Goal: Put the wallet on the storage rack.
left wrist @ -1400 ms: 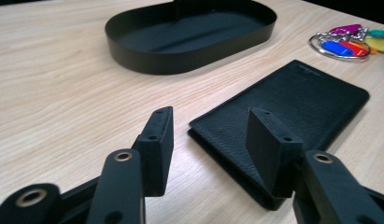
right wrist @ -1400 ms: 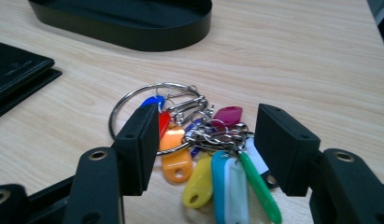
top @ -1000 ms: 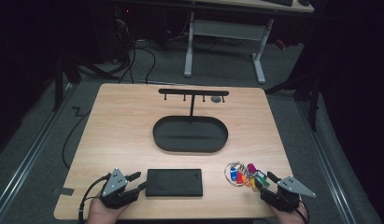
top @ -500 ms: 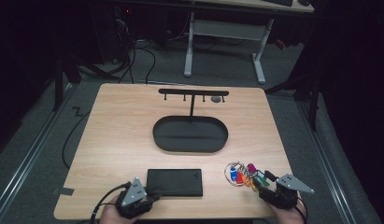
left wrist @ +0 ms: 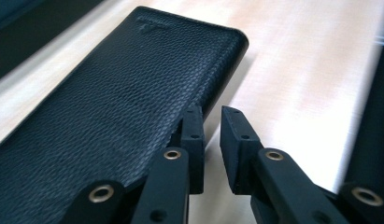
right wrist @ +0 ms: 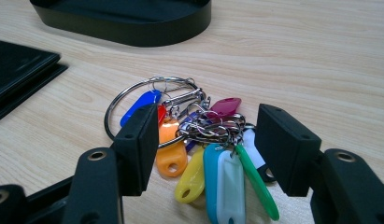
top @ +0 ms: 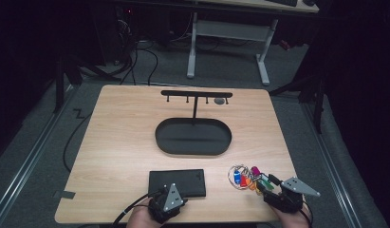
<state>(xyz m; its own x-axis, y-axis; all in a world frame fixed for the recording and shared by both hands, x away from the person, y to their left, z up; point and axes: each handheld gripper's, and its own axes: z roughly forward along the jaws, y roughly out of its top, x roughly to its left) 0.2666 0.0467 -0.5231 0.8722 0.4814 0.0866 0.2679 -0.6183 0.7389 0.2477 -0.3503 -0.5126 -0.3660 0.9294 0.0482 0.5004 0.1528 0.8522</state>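
The left gripper (left wrist: 211, 151) has just been closing — nearly shut, seemingly empty beside the black leather wallet (top: 177, 183) on the surface. Right gripper (right wrist: 210, 149), open, straddles the coloured key-tag bunch (right wrist: 199, 144) — tags could snag.

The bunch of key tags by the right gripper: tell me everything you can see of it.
The bunch of key tags lies flat on the wooden table near its front right edge. Plastic-looking tags in blue, red, orange, yellow, magenta, green and pale blue hang on metal rings, one large. The right gripper straddles it with open jaws, pads apparently not touching.
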